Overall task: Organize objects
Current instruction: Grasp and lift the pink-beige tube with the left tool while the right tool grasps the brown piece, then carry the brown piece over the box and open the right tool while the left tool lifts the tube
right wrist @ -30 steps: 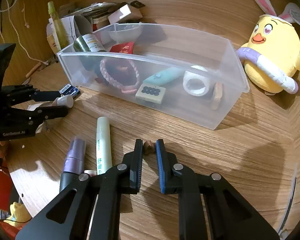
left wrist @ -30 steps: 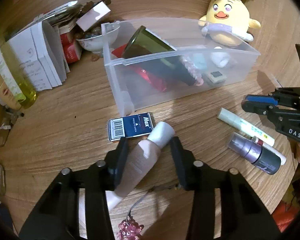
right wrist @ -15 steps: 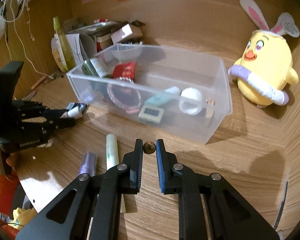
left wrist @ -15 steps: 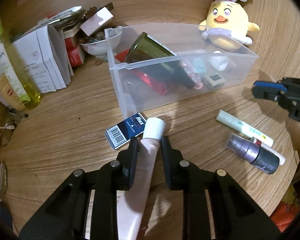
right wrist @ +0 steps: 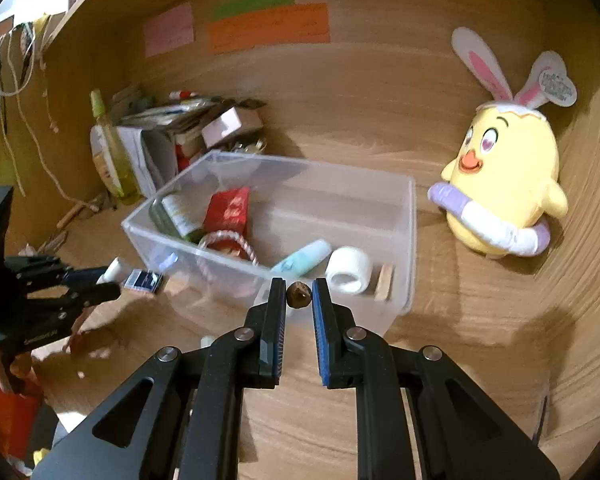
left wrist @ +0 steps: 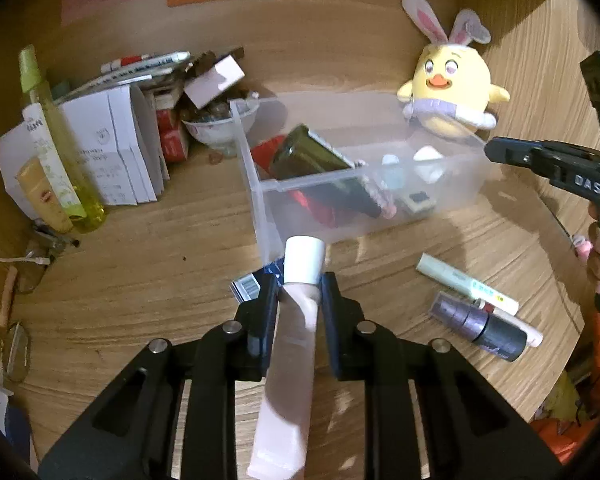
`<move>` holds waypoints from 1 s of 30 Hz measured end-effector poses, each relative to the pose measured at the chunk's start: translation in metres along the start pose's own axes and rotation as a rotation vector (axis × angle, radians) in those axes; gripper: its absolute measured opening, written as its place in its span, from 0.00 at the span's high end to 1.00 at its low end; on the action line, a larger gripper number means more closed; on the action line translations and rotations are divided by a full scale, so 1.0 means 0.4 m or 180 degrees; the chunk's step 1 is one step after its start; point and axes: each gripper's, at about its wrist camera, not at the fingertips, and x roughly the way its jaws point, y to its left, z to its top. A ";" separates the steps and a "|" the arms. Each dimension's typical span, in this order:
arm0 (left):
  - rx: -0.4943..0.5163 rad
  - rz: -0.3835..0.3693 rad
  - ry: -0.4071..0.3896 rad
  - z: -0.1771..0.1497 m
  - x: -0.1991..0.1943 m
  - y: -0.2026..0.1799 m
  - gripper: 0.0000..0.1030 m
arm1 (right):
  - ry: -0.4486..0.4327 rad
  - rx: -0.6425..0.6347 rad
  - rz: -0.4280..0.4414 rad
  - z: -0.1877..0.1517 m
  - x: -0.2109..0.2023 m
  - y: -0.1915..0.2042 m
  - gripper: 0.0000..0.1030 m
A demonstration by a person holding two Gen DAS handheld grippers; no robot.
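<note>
A: Holding what, left to right?

B: My left gripper (left wrist: 299, 300) has just been closing and now pinches the pink tube (left wrist: 288, 368) near its white cap, off the tabletop by the clear bin (left wrist: 260, 200)'s near-left corner. My right gripper (right wrist: 299, 295) is clamped on 1 small brown thing (right wrist: 299, 295) before the bin's near wall.

A: Doing it well?

B: Clear the rim, then release low inside.

A: Unclear?

B: What the brown thing is; the tube hides part of the blue card (left wrist: 246, 286).

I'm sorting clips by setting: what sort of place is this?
Probably a home desk or study nook: a wooden top and back wall with sticky notes, a plush chick, and a clear bin of cosmetics and small items.
</note>
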 end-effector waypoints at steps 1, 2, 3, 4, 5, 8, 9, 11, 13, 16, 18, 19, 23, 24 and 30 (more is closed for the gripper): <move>-0.0004 0.0004 -0.0033 0.002 -0.006 0.000 0.79 | -0.0009 0.0006 -0.0013 0.008 0.000 -0.006 0.88; -0.0011 -0.0003 -0.0057 0.005 -0.012 0.001 0.79 | -0.0017 0.0018 -0.0029 0.013 0.001 -0.010 0.88; -0.0024 -0.0017 -0.0084 0.008 -0.019 0.002 0.79 | -0.0022 0.0027 -0.0037 0.020 0.003 -0.016 0.88; -0.0033 -0.0020 -0.0105 0.010 -0.023 0.003 0.79 | -0.0025 0.0036 -0.0043 0.025 0.004 -0.020 0.88; -0.0040 -0.0023 -0.0129 0.012 -0.029 0.004 0.79 | -0.0027 0.0043 -0.0052 0.030 0.007 -0.024 0.88; -0.0078 -0.0038 -0.0208 0.022 -0.045 0.006 0.80 | -0.0021 0.0058 -0.0082 0.043 0.018 -0.030 0.88; -0.0087 -0.0039 -0.0236 0.026 -0.050 0.006 0.80 | -0.0017 0.0065 -0.0086 0.046 0.023 -0.031 0.88; -0.0097 -0.0037 -0.0290 0.032 -0.061 0.006 0.80 | -0.0011 0.0089 -0.0091 0.056 0.036 -0.035 0.88; -0.0115 -0.0054 -0.0331 0.039 -0.070 0.008 0.80 | 0.0019 0.0128 -0.0070 0.066 0.052 -0.040 0.88; -0.0156 -0.0076 -0.0395 0.052 -0.082 0.011 0.80 | 0.0092 0.0130 -0.0042 0.077 0.083 -0.041 0.88; -0.0187 -0.0092 -0.0432 0.060 -0.089 0.014 0.80 | 0.0138 0.0109 -0.0062 0.078 0.102 -0.038 0.88; -0.0211 -0.0109 -0.0453 0.064 -0.093 0.016 0.80 | 0.0175 0.0100 -0.0043 0.079 0.114 -0.035 0.88; -0.0275 -0.0147 -0.0537 0.079 -0.108 0.022 0.80 | 0.0271 0.0092 -0.0009 0.079 0.147 -0.028 0.88; -0.0291 -0.0163 -0.0552 0.082 -0.111 0.024 0.80 | 0.0289 0.0092 -0.0011 0.079 0.153 -0.027 0.88; -0.0376 -0.0219 -0.0669 0.113 -0.130 0.025 0.81 | 0.0340 0.0064 0.0006 0.076 0.168 -0.016 0.88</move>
